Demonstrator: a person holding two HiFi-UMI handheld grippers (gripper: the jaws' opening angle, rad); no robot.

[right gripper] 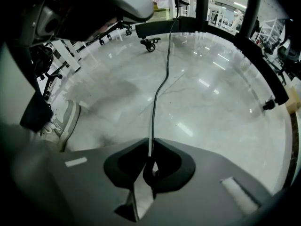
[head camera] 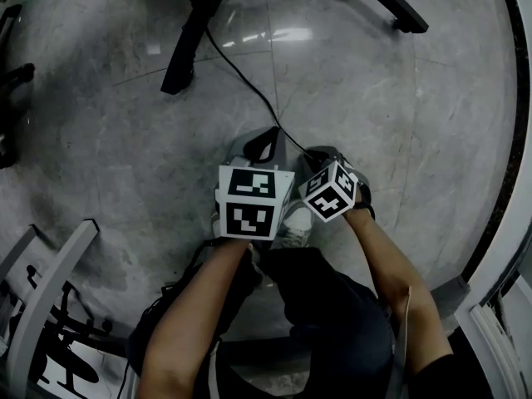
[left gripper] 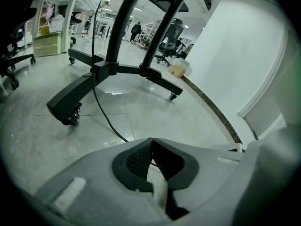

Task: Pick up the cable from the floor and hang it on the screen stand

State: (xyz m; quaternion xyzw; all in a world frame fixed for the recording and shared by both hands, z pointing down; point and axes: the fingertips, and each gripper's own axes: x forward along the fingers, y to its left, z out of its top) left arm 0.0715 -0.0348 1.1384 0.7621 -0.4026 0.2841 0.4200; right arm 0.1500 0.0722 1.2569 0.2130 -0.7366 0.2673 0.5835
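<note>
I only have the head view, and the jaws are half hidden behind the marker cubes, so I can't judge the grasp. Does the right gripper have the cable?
Observer: Yes. In the right gripper view, the right gripper is shut on the cable, which is pinched at the jaw tips.
Operator: And the left one?
Observer: The left gripper has its jaw tips together. The cable passes out of sight under it and is not visibly clamped.
Operator: Where does the cable lead?
Observer: Across the floor to the screen stand, then up beside its post.
</note>
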